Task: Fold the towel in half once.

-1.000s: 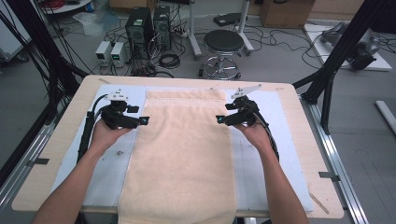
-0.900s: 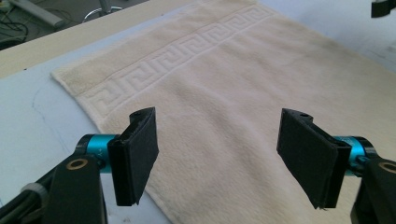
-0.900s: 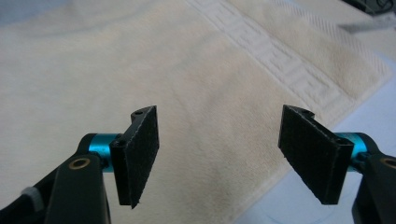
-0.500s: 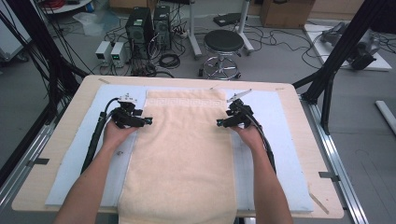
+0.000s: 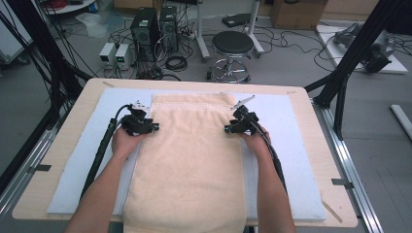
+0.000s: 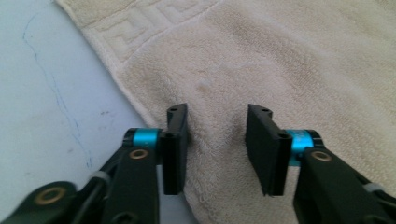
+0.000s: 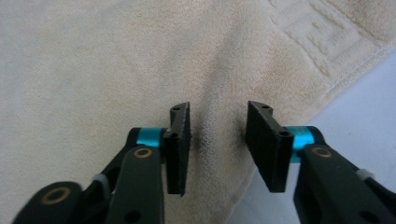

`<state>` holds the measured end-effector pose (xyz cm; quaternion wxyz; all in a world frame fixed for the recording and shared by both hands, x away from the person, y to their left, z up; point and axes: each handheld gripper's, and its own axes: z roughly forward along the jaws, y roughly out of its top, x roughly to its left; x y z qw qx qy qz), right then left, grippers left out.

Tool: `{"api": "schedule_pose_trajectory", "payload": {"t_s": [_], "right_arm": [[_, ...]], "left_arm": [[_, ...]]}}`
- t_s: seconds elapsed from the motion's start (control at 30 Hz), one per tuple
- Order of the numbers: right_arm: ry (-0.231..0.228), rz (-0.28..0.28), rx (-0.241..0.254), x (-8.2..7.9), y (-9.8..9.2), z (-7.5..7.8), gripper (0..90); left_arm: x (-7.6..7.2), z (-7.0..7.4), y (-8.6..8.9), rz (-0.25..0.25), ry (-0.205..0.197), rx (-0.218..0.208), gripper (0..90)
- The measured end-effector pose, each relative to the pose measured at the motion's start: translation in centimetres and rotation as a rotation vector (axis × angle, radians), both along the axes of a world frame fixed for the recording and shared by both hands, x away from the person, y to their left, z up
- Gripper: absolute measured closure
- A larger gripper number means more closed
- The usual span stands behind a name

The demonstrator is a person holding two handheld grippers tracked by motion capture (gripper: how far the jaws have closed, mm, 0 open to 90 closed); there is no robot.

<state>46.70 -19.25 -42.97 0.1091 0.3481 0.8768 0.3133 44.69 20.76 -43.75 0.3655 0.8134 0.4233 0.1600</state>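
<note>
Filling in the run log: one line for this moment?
left tool: closing on towel left edge | right tool: closing on right edge | towel flat on mat

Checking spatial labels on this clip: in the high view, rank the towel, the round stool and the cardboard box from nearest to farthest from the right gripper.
1. The towel: right under the right gripper, at the towel's right edge.
2. The round stool: on the floor beyond the table's far edge.
3. The cardboard box: farthest, on the floor at the top of the view, right of the stool.

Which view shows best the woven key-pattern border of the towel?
The left gripper view: the border is near and sharp there. The right gripper view cuts it at a corner; the high view shows it small.
</note>
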Motion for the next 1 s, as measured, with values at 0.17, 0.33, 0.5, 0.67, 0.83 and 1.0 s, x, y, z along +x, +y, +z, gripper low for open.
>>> {"api": "schedule_pose_trajectory", "payload": {"t_s": [0.17,0.33,0.5,0.67,0.83,1.0], "right_arm": [[0.052,-0.006,0.048,-0.1,-0.2,0.1,80.6],[0.063,0.019,0.067,-0.3,-0.4,0.6,82.7],[0.051,0.037,0.128,-0.9,-1.5,2.1,83.8],[-0.008,0.074,0.211,-2.3,-2.4,4.8,84.0],[-0.079,0.185,0.228,-5.2,-2.6,7.9,83.8],[-0.103,0.27,0.212,-9.7,-3.0,8.5,83.1]], "left_arm": [[0.0,0.0,0.4,-0.01,0.048,-0.064,83.9],[-0.2,0.7,0.8,-0.025,0.039,-0.079,85.0],[-1.0,2.9,1.8,-0.053,-0.012,-0.131,85.2],[-2.3,5.1,2.9,-0.071,-0.058,-0.19,85.2],[-4.8,7.4,3.5,-0.139,-0.115,-0.169,84.8],[-9.1,7.7,4.0,-0.222,-0.134,-0.158,84.6]]}}
